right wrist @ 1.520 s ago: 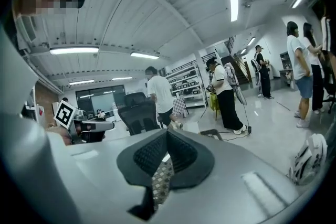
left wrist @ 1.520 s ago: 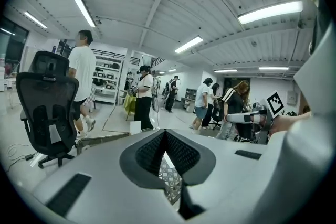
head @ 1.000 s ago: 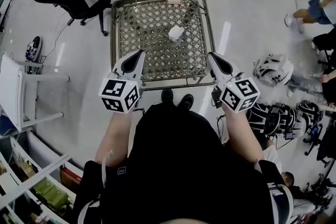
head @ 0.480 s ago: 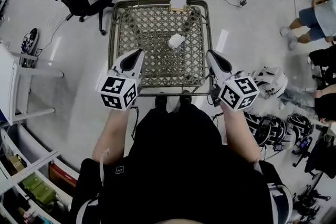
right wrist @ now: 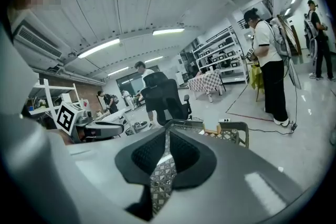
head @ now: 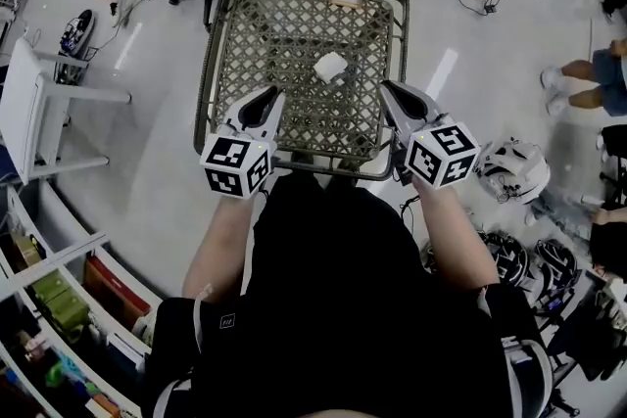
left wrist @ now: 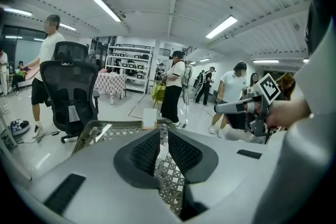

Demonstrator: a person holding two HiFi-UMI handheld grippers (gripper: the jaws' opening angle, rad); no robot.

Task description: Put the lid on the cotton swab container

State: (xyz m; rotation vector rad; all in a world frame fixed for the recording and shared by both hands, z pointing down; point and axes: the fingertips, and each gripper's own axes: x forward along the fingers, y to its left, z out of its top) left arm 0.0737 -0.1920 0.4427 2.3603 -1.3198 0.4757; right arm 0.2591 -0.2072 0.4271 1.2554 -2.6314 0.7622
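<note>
- Shiny grey floor (head: 157, 162) surrounds the mesh table (head: 245, 44) in the head view. The white cotton swab container (head: 330, 67) sits on it, a bit off centre toward 3 o'clock, and only this view shows it. From it, the left gripper (head: 271, 95) is at 8 o'clock and the right gripper (head: 385, 87) at 4, both apart from it.
- Left gripper view: jaws a crack apart, just been opening, nothing between them. There's an office chair (left wrist: 68, 86) at 9 o'clock.
- Right gripper view: jaw tips together, empty.
</note>
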